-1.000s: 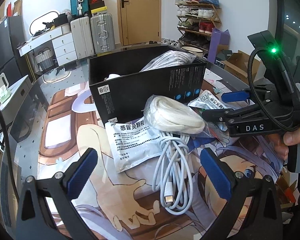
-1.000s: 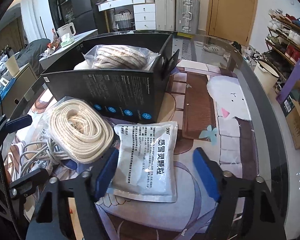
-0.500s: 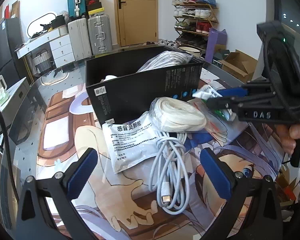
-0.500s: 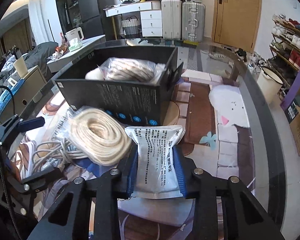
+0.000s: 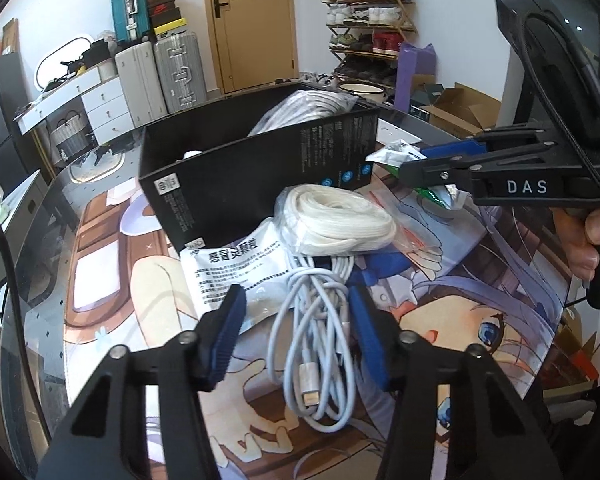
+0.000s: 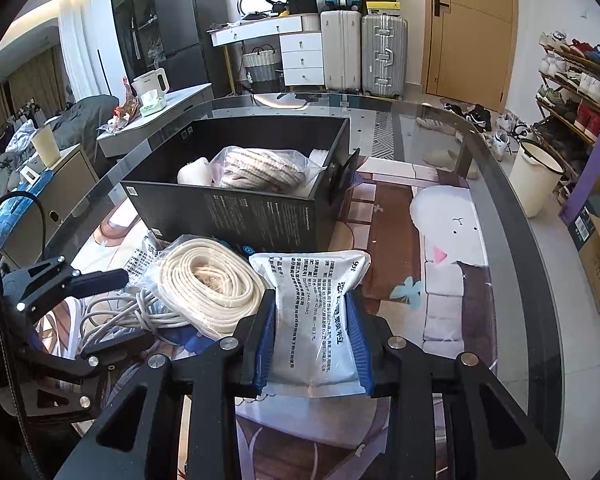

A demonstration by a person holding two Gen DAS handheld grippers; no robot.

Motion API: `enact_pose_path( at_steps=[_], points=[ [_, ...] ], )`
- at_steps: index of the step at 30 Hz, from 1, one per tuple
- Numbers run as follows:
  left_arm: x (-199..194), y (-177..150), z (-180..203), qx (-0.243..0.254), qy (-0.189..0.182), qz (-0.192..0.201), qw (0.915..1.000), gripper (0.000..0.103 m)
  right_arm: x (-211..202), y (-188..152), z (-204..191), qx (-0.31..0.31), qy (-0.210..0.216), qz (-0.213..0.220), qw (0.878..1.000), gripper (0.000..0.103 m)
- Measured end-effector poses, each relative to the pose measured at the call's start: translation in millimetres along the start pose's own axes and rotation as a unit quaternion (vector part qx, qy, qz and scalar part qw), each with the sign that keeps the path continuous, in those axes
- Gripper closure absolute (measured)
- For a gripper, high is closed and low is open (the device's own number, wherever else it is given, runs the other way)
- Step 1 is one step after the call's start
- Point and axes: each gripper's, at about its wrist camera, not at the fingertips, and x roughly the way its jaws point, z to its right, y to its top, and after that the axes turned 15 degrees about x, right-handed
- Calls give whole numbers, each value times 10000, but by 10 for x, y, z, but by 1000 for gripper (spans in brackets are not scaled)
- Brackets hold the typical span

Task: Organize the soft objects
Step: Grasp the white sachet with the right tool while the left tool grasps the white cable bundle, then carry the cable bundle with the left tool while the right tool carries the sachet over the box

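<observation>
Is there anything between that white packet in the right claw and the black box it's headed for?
Little visible: the packet, clamped in the right gripper, faces the box, whose near wall it must clear. The bagged rope lies to its left.

This is a lived-in home, a dining or entry area. A glass-topped table (image 6: pixel 480 184) covered by a cartoon-print mat (image 5: pixel 480 280) stands near a wooden door (image 6: pixel 470 28) at the far side. Suitcases (image 6: pixel 382 56) are lined up beside a white drawer unit (image 6: pixel 300 56), and a shoe rack (image 5: pixel 370 16) loaded with sneakers stands at the far right. A dark refrigerator (image 6: pixel 180 24) and an electric kettle (image 6: pixel 154 82) on a side counter sit at the far left.
</observation>
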Motion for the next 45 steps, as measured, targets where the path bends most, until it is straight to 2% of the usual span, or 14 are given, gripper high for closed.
enact_pose_path(
  at_steps=[1, 3, 5, 8, 17, 27, 40, 45],
  points=[
    [4, 3, 17, 43, -50, -6, 10000, 68, -1, -2, -2, -9, 5, -2, 10000, 69],
    [2, 6, 45, 106, -142, -7, 9998, 73, 5, -6, -8, -30, 25, -16, 10000, 69],
    [-25, 11, 56, 138, -161, 34, 9998, 73, 16, -21, -28, -56, 29, -21, 10000, 69],
    [-76, 0, 55, 102, -376, 108, 9992, 74, 21, -25, -38, -72, 42, -24, 10000, 69],
    [-223, -77, -12, -52, -491, 271, 9984, 74, -35, -10, -69, -75, 109, 62, 9999, 69],
    [-501, -95, -235, -473, -354, 648, 9961, 74, -206, 5, -151, -119, 251, 235, 9993, 69],
    [-648, 48, -463, -867, -158, 960, 9915, 73, -512, 64, -329, -267, 467, 525, 9972, 69],
    [-683, 145, -516, -854, -77, 1046, 9908, 73, -592, 133, -398, -351, 507, 636, 9961, 69]
  ],
)
